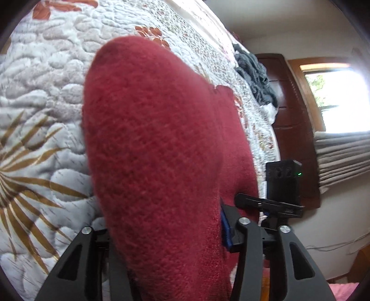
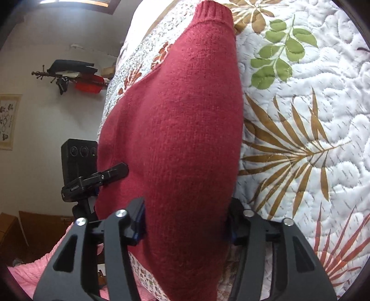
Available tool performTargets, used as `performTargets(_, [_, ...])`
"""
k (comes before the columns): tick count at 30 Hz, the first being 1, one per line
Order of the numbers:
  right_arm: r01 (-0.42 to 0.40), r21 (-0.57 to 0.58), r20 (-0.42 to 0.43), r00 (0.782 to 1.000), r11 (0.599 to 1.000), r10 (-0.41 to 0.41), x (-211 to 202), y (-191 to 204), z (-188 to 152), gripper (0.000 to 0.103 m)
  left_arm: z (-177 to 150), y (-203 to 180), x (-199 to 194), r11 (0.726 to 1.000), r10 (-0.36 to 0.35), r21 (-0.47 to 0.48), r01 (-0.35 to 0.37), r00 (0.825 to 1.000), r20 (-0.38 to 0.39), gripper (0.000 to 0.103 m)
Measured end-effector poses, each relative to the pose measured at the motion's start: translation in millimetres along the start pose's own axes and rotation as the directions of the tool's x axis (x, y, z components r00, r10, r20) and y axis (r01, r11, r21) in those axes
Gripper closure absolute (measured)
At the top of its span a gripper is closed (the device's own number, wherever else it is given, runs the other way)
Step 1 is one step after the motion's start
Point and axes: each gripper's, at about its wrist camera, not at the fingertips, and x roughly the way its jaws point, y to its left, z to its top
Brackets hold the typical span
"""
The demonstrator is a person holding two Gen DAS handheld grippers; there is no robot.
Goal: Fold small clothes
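A dark red knitted sweater (image 1: 150, 139) fills the middle of both views, held above a quilted bedspread (image 1: 41, 92). In the left wrist view it runs between the fingers of my left gripper (image 1: 161, 233), which is shut on a thick fold; a blue pad (image 1: 225, 229) shows at its right side. My right gripper (image 2: 186, 224) is likewise shut on the sweater (image 2: 180, 115), whose ribbed hem (image 2: 212, 11) lies at the far end on the quilt (image 2: 312, 92). Each view shows the other gripper close beside: the right one (image 1: 268, 206) and the left one (image 2: 97, 178).
A heap of grey clothes (image 1: 254, 74) lies further along the bed. Dark wooden furniture (image 1: 291, 115), a window (image 1: 335, 90) and a grey curtain (image 1: 342, 157) stand beyond the bed edge. Pink fabric (image 2: 34, 266) lies low on the left; items hang on a wall rack (image 2: 69, 71).
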Motion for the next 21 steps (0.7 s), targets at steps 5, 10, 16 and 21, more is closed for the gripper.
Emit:
performTargets(5, [0.062,-0.004,0.003,0.998,0.998,-0.062,-10.3,9.5,-10.5,0.03,-5.8,-11.2,-10.7,0.997,0.075,0.015,-0.075,0.997,-0.009,0.046])
performTargets(10, [0.042,0.009,0.002,0.999,0.999,-0.042,-20.1,5.1,-42.4,0.034,-34.4,-29.4,-38.6,0.983,0.163,0.083,-0.165,0.986,0.03,0.042])
performTargets(16, [0.018,0.02,-0.004,1.0,1.0,-0.018,-23.0,3.4,-73.4,0.053,-79.0,-47.3,-48.1,0.948,0.265,0.167,-0.272,0.962,0.058,0.041])
performTargets(21, [0.045,-0.006,-0.003,0.999,0.999,-0.045,-27.9,9.8,-87.1,0.062,-100.8,-42.2,-43.5,0.936,0.314,0.149,-0.319,0.948,0.057,0.044])
